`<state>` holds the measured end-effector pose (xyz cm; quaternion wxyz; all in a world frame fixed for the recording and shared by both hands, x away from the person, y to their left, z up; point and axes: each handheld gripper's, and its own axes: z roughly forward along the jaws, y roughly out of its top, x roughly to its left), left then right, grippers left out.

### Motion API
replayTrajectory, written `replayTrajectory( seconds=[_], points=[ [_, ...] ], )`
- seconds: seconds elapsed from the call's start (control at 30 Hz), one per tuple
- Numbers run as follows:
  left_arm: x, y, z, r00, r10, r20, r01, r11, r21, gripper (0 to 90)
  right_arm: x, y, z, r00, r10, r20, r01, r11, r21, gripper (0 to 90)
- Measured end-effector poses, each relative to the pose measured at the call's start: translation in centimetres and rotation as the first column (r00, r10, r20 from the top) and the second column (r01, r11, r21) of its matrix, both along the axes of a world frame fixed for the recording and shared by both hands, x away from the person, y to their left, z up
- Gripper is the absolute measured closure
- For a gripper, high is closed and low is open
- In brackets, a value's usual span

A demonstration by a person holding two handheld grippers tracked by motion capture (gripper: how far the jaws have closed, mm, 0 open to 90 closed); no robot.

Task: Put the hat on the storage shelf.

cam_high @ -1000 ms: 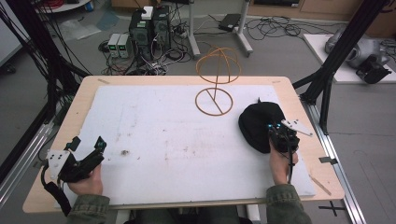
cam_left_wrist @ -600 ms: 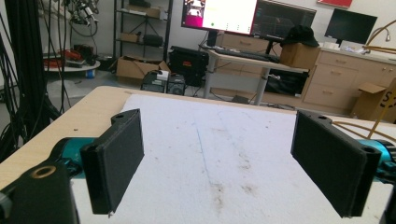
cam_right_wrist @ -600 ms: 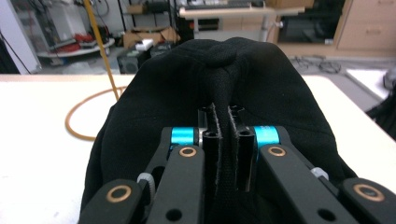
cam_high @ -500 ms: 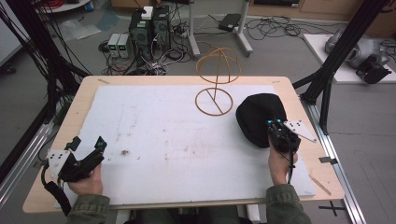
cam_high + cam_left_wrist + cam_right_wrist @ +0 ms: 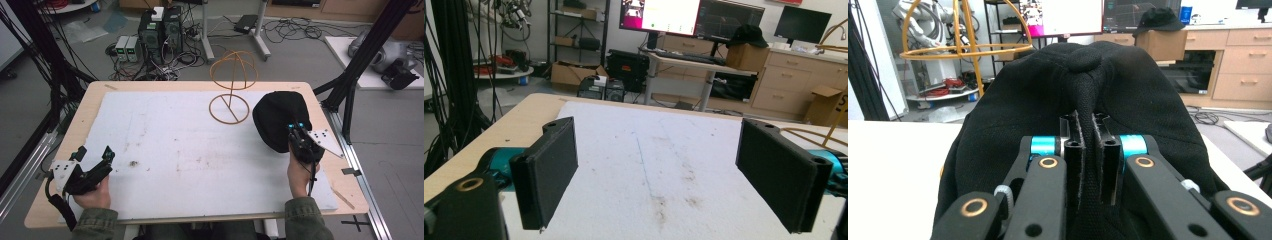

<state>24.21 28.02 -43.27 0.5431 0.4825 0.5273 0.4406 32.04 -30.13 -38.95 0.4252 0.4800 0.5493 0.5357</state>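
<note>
While pinched, black cap (image 5: 278, 119) crown-forward.

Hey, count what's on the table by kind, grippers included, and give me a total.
Black hat: 1
Wire stand: 1
White mat: 1
Grippers: 2, left gripper and right gripper
Total: 5

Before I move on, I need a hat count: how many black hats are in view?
2. One black hat is on the table's right side, pinched in the right claw. Another hat sits on a cardboard box in the background. Others may be hidden.
</note>
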Motion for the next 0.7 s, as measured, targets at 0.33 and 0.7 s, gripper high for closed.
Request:
replayTrajectory(
  seconds=[0.33, 0.7],
  points=[
    [-0.1, 0.1, 0.1, 0.9999, 0.010, 0.004, -0.011, 0.9999, 0.009, 17.1, 0.3, 0.5, 1.7, 0.9989, 0.022, 0.040, -0.022, 0.9997, 0.012, 86.2],
    [0.0, 0.2, 0.0, 1.0000, -0.002, 0.001, 0.002, 1.0000, 0.000, 17.2, 1.0, 1.1, 4.3, 0.9951, 0.041, 0.090, -0.044, 0.9987, 0.026, 86.2]
  ],
)
